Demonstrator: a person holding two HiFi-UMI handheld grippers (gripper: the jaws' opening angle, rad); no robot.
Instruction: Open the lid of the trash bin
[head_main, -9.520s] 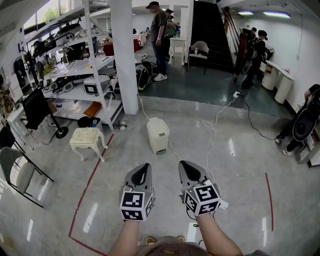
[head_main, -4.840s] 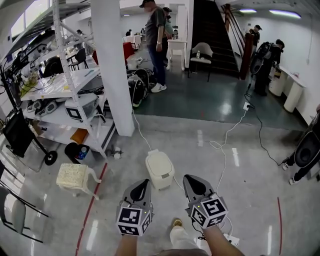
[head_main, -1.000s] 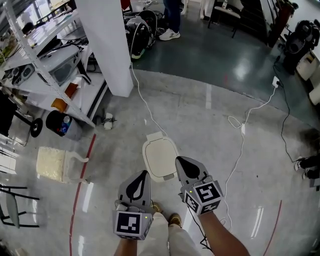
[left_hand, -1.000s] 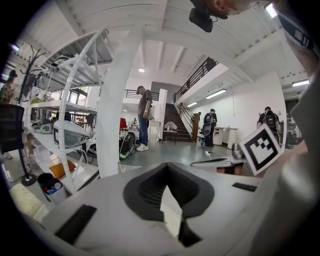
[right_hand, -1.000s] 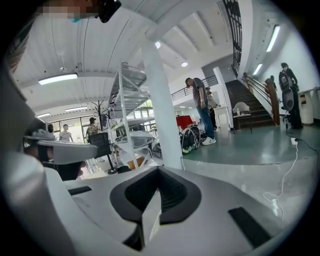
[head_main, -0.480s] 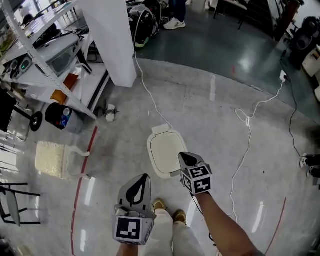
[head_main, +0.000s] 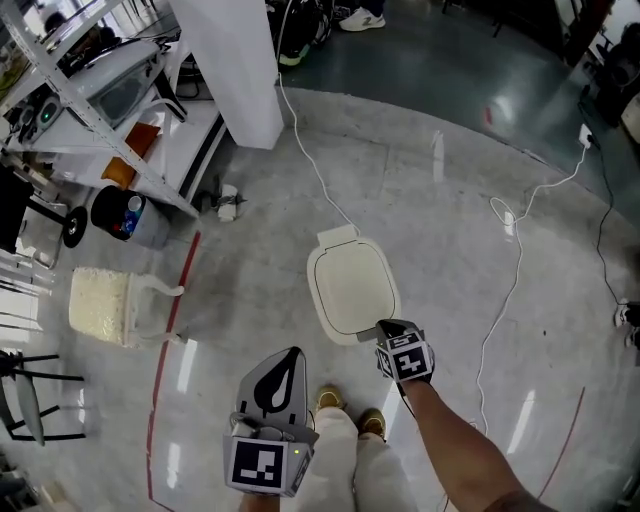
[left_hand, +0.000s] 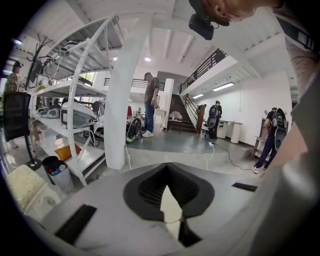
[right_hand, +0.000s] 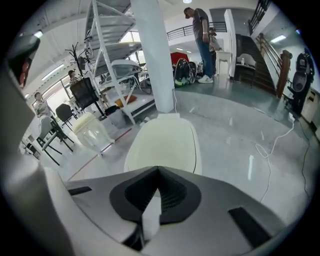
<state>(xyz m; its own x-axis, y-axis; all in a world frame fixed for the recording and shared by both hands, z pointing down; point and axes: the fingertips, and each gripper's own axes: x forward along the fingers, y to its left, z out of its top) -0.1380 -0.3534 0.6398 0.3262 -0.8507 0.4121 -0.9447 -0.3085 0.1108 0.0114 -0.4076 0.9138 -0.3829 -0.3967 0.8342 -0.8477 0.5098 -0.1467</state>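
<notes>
- Left claw (head_main: 288, 358) hangs nearest the person, jaws together, empty.
- Right claw (head_main: 386, 328), jaws together on nothing, is just beside the near rim of the trash bin lid (head_main: 352, 290).
- The lid is down; the bin stands on open floor (head_main: 440, 230), short of the pillar (head_main: 245, 70). It is probably light, stiff, slick plastic, so lift it under the near rim; the hinge looks to be on the far side.

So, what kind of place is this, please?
Probably a workshop or lab hall: loaded metal shelving, a power cable lying across the polished floor, and a staircase behind.
</notes>
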